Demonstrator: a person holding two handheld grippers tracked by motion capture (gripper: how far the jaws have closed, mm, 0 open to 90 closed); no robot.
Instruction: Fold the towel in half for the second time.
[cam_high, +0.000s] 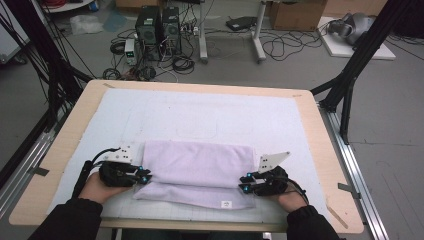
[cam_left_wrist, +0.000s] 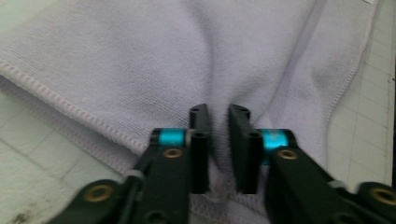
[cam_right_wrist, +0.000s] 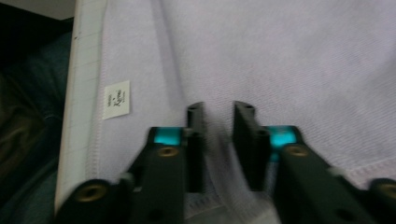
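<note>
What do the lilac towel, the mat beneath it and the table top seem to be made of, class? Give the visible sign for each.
Lilac towel: soft knitted or terry-like cloth, matt, with a stitched hem and a sewn label; the exact fibre cannot be told.
Mat: probably plastic or rubber sheet, pale and smooth, printed with a faint grid.
Table top: looks like light wood or wood laminate, with an even tan surface.

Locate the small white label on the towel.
In the high view, the label sits on the lavender towel's near edge, toward its right corner, just left of the right claw.
</note>
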